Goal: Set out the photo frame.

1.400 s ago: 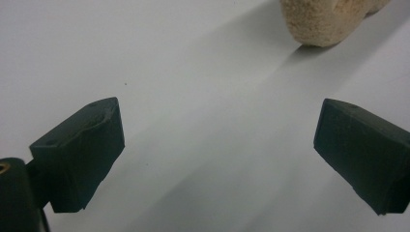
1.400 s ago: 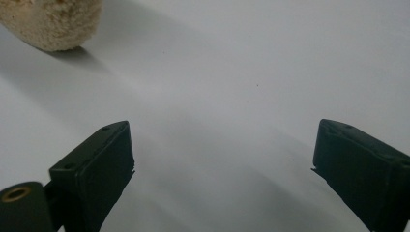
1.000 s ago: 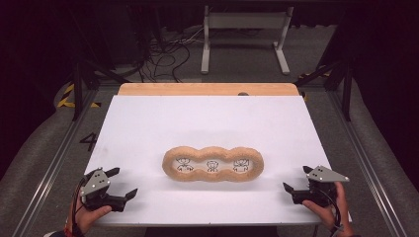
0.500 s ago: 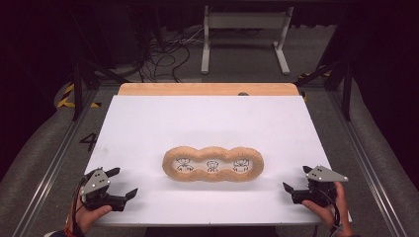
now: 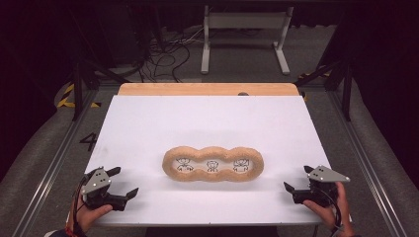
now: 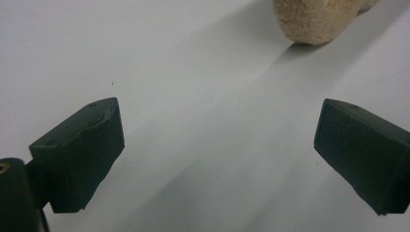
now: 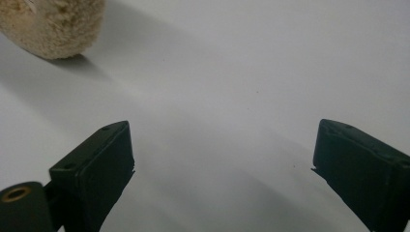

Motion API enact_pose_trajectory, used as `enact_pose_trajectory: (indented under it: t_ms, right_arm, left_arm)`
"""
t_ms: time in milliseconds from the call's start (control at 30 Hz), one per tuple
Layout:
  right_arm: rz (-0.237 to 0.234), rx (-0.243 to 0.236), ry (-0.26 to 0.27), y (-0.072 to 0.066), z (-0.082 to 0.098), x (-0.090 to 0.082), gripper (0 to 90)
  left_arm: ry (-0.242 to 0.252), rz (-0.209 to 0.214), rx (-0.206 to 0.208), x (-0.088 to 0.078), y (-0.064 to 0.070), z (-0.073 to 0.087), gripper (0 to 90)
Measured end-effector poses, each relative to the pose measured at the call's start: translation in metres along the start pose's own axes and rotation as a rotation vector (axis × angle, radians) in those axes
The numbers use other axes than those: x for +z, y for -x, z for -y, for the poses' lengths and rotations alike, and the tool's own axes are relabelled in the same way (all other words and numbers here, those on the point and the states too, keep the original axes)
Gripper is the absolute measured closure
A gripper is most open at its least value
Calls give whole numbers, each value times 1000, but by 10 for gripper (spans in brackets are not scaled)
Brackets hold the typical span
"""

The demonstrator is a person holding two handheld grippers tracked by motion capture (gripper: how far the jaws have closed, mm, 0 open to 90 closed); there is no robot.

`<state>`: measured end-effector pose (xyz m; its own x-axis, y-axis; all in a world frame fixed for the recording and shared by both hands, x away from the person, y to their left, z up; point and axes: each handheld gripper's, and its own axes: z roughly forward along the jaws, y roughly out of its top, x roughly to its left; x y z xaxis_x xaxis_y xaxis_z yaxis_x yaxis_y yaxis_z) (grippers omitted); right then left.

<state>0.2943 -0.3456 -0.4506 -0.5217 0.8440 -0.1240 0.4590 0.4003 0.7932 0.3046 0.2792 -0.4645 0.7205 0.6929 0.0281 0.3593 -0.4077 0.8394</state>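
Observation:
A tan fuzzy three-lobed ring (image 5: pixel 213 163) lies flat in the middle of the white table top (image 5: pixel 207 123); three small black line drawings show inside its openings. The ring's end shows in the left gripper view as a fuzzy edge (image 6: pixel 319 19) at top right, and in the right gripper view as a fuzzy edge (image 7: pixel 53 24) at top left. My left gripper (image 5: pixel 125 183) rests open near the front left corner, nothing between its jaws. My right gripper (image 5: pixel 298 178) rests open near the front right corner, also with nothing between its jaws.
A wooden strip (image 5: pixel 207 89) runs along the table's far edge. Metal rails (image 5: pixel 368 163) flank the table on both sides. Beyond the table are cables (image 5: pixel 163 54) on the floor and a white metal stand (image 5: pixel 244 34).

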Motion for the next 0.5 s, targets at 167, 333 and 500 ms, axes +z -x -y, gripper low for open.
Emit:
enact_pose_trajectory:
  t_ms: [167, 333, 500]
  right_arm:
    - [4, 4, -5, 1, 1, 1, 74]
    - [27, 20, 1, 4, 0, -1, 74]
    - [24, 18, -10, 5, 3, -1, 74]
  left_arm:
    - [0, 8, -2, 2, -1, -1, 44]
    - [14, 14, -9, 2, -2, -2, 44]
    - [4, 18, -8, 6, -3, -4, 44]
